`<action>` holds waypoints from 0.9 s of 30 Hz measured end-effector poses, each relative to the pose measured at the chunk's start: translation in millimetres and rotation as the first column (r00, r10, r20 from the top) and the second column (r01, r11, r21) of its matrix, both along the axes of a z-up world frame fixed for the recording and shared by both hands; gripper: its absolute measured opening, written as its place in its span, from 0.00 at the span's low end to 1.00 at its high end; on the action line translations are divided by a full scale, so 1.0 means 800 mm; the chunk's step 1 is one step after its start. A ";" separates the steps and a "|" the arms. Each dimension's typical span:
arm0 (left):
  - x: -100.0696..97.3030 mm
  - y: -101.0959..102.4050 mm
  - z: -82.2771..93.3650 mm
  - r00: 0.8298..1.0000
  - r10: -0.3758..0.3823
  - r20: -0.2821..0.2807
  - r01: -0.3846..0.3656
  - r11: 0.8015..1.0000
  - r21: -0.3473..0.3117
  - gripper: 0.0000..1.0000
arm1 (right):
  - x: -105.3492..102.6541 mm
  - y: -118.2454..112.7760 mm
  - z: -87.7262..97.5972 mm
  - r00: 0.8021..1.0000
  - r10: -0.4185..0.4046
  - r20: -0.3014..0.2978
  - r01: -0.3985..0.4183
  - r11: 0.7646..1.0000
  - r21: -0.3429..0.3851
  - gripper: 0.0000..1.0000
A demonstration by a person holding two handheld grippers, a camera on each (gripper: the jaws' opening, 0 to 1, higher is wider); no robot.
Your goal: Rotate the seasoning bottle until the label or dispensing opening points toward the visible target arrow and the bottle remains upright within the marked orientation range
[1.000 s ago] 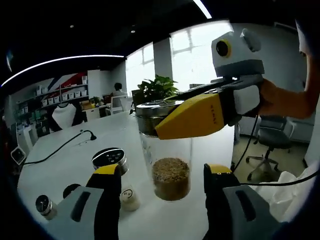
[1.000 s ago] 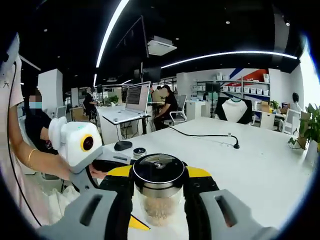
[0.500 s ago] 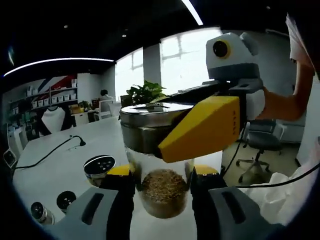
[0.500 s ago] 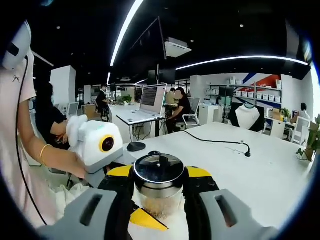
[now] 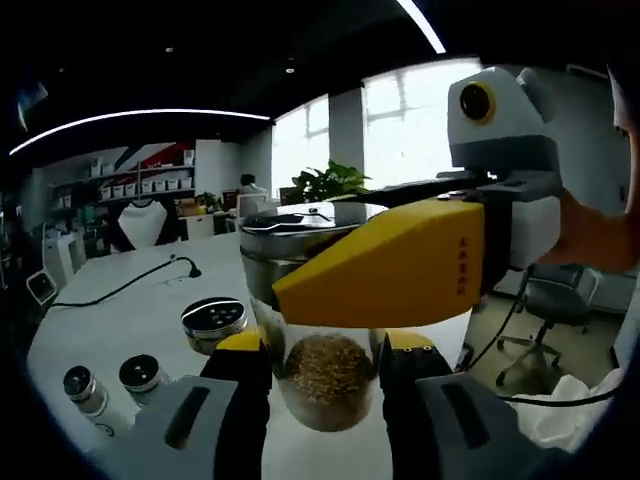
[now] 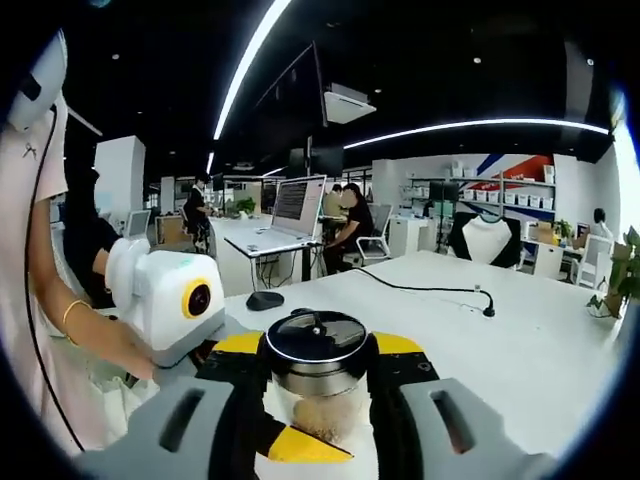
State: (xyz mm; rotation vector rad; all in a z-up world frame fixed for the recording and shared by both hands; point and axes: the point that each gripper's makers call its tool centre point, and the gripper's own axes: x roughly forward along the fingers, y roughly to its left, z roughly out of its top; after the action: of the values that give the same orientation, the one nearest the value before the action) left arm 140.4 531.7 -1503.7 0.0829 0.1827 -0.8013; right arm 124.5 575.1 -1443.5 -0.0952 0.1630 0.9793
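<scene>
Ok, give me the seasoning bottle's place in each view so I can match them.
Left gripper view: seasoning bottle at lower centre, glass body between that view's own jaws, right gripper clamped across its metal cap.
Right gripper view: seasoning bottle at bottom centre, cap between the jaws.
Shared landmark: black gooseneck microphone on the white table.

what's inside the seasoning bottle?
Brown granular seasoning fills the lower part of the clear seasoning bottle, seen between the left gripper fingers. The glass above looks empty; the right gripper and metal lid cover the top.
</scene>
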 end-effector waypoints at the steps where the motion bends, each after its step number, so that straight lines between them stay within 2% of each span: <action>1: 0.003 0.004 -0.002 1.000 0.027 0.012 -0.027 0.999 0.033 0.44 | 0.001 0.000 -0.002 1.000 -0.012 0.001 0.012 1.000 0.000 0.36; 3: 0.004 0.004 -0.005 0.999 0.048 0.019 -0.049 0.997 0.061 0.44 | 0.003 0.000 -0.005 0.999 -0.047 0.003 0.047 0.999 0.003 0.37; 5: 0.005 0.005 -0.005 0.997 0.078 -0.003 -0.078 0.996 0.040 0.44 | 0.007 0.001 -0.005 0.996 -0.086 0.010 0.086 0.996 0.014 0.37; 7: 0.008 0.008 -0.007 0.994 0.108 -0.008 -0.108 0.993 0.052 0.44 | 0.010 0.002 -0.006 0.992 -0.119 0.031 0.120 0.993 -0.002 0.37; 8: 0.010 0.010 -0.006 0.992 0.124 0.006 -0.124 0.990 0.063 0.44 | 0.010 0.005 -0.005 0.990 -0.131 0.055 0.132 0.991 -0.010 0.37; 11: 0.014 0.019 -0.004 0.983 0.177 0.047 -0.181 0.977 0.110 0.44 | 0.012 0.007 -0.005 0.987 -0.152 0.056 0.153 0.988 -0.002 0.37; 16: 0.015 0.022 -0.003 0.976 0.212 0.041 -0.215 0.971 0.101 0.44 | 0.017 0.009 -0.002 0.975 -0.214 0.065 0.214 0.977 0.007 0.37; 18: 0.014 0.021 -0.007 0.978 0.208 0.025 -0.209 0.972 0.103 0.44 | 0.017 0.008 -0.005 0.973 -0.224 0.061 0.224 0.975 -0.001 0.37; 21: 0.011 0.021 -0.008 0.981 0.190 0.034 -0.193 0.975 0.113 0.44 | 0.017 0.004 -0.006 0.975 -0.216 0.044 0.216 0.976 0.003 0.37; 25: 0.005 0.015 0.003 0.989 0.140 0.044 -0.143 0.987 0.072 0.45 | 0.019 -0.004 0.004 0.981 -0.194 -0.019 0.195 0.978 0.069 0.37; 27: 0.004 0.012 0.008 0.992 0.113 0.062 -0.117 0.991 0.068 0.45 | 0.020 -0.008 0.008 0.983 -0.180 -0.024 0.181 0.980 0.076 0.37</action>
State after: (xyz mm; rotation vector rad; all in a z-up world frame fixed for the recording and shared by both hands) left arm 143.7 541.3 -1497.3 0.1614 0.1600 -0.6765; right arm 140.6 568.5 -1437.3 -0.0001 0.1459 0.8042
